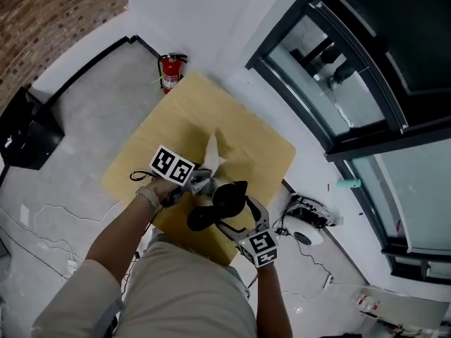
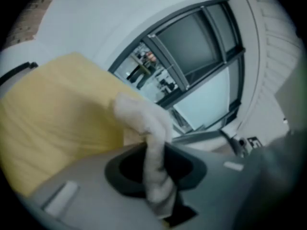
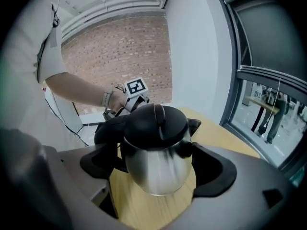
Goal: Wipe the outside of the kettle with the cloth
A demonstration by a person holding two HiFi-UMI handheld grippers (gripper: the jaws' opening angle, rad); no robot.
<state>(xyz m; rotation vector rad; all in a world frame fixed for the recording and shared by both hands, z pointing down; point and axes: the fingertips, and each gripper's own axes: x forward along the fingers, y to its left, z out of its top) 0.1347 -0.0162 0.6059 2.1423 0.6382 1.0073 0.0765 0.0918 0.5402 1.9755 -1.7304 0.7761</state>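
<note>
Left gripper (image 2: 154,175) pinches one cloth (image 2: 143,115), right gripper (image 3: 158,169) clasps one kettle (image 3: 154,126)

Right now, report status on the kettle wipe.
Left hand-held gripper shut on cloth. Right hand-held gripper shut on kettle. Cloth-to-kettle contact unclear. No obstruction seen.

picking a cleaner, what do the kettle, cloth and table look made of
The kettle body looks like bare steel, from its grey metallic sheen; its lid and handle are matte black, probably plastic. The cloth is soft off-white fabric, bunched and folded; weave not visible. The table is pale wood or wood-look laminate, smooth and tan; cannot tell which.
</note>
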